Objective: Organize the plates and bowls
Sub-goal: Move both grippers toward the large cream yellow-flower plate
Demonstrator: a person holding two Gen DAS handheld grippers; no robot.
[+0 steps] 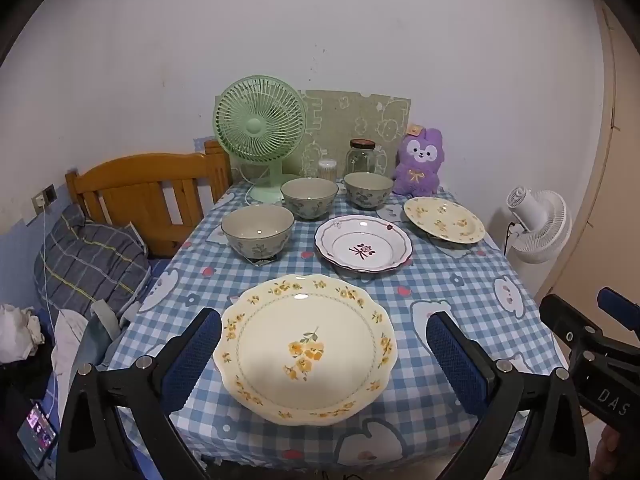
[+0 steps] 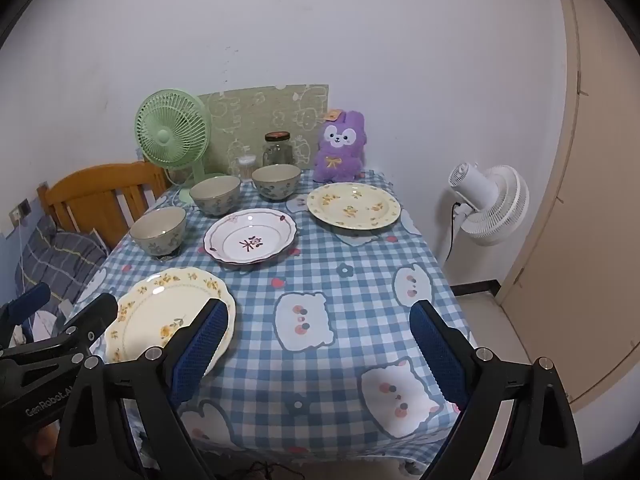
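Both my grippers are spread wide with nothing in them. My left gripper [image 1: 324, 354] hovers over the near yellow-flowered plate [image 1: 305, 350], my right gripper [image 2: 318, 346] over bare checked tablecloth [image 2: 360, 272]. Farther back sit the white plate [image 1: 363, 243], another yellow plate [image 1: 444, 219] and three bowls [image 1: 257, 230] in a loose row.

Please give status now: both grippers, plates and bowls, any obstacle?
Left gripper, right gripper open, empty. Three plates, three bowls unstacked. Path clear.
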